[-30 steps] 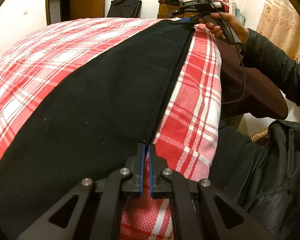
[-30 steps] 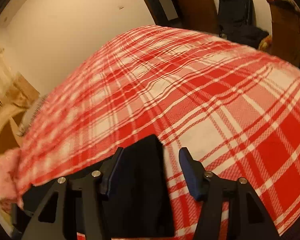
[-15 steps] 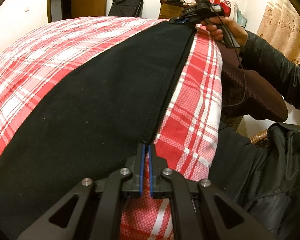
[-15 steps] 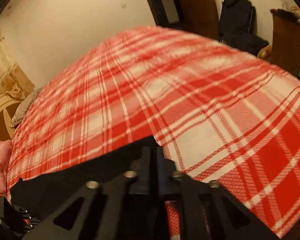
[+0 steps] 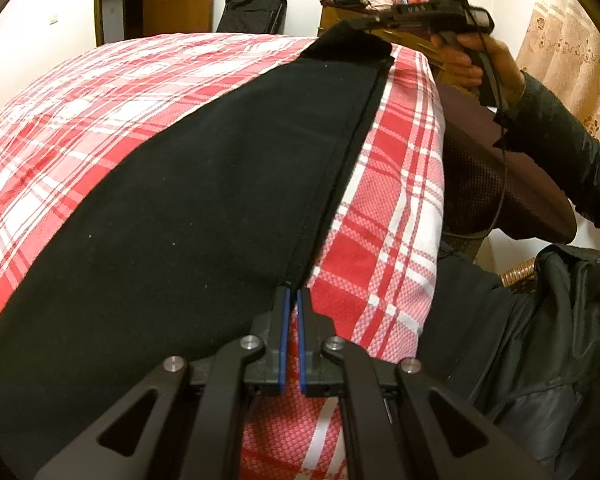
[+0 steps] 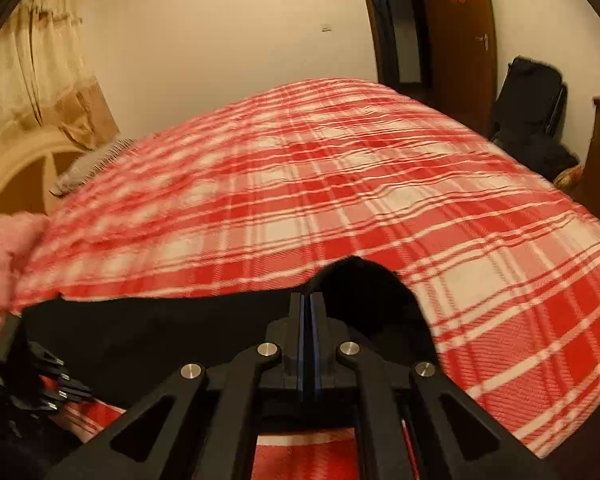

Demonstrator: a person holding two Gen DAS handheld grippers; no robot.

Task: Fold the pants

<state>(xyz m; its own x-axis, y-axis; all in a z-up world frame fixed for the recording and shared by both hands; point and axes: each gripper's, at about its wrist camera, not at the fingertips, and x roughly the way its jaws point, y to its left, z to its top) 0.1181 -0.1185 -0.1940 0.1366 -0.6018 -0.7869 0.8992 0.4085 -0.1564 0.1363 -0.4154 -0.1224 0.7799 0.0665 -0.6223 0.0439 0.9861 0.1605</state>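
Black pants point(image 5: 204, 184) lie lengthwise on a bed with a red and white plaid cover point(image 5: 392, 216). My left gripper point(image 5: 292, 292) is shut on the near end of the pants' right edge, down on the cover. At the far end a hand holds my right gripper point(image 5: 356, 26), which is shut on the pants' other end and holds that corner raised off the bed. In the right wrist view the right gripper point(image 6: 310, 298) pinches the black cloth, and a fold of the pants point(image 6: 372, 292) bulges up beside its fingers. The left gripper point(image 6: 44, 376) shows at the lower left there.
A person's dark sleeve point(image 5: 556, 136) and jacket point(image 5: 540, 340) are at the bed's right side. Behind the bed stand a wooden door point(image 5: 180, 0), a black suitcase point(image 5: 256, 10) and a wooden dresser point(image 5: 340, 16). A curtain point(image 5: 572, 40) hangs at the right. A pink cloth point(image 6: 4, 252) and a headboard point(image 6: 16, 168) are at the bed's head.
My right gripper shut on the far end of the pants, then lifted that end off the bed and carried it sideways while rolling. The left gripper stayed put, still shut.
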